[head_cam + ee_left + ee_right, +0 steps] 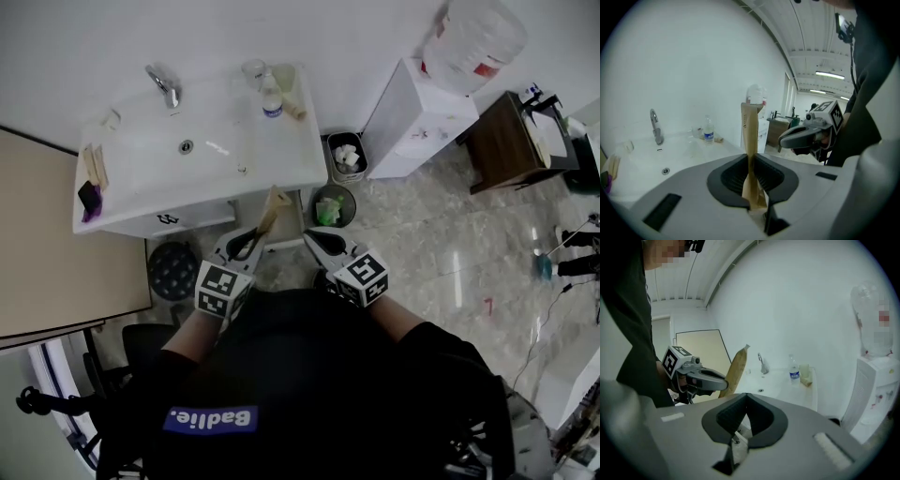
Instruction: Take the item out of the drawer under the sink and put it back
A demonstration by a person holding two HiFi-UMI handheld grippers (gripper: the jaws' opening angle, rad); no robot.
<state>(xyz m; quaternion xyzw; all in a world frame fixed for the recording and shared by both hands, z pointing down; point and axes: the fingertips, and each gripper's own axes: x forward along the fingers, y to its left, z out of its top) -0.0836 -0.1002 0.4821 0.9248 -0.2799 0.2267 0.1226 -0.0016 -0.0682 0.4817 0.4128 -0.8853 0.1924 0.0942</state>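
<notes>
Brown paper packet (750,136) is pinched at its lower end by the left claw (261,231), in front of the white sink (131,150). The right claw (311,238) is closed and empty, just beside it.

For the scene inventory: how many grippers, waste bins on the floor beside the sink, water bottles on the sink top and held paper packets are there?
Grippers: 2 (left gripper, right gripper)
Waste bins: 2 (square waste bin, round waste bin)
Water bottle: 1
Paper packet: 1
Total: 6
</notes>
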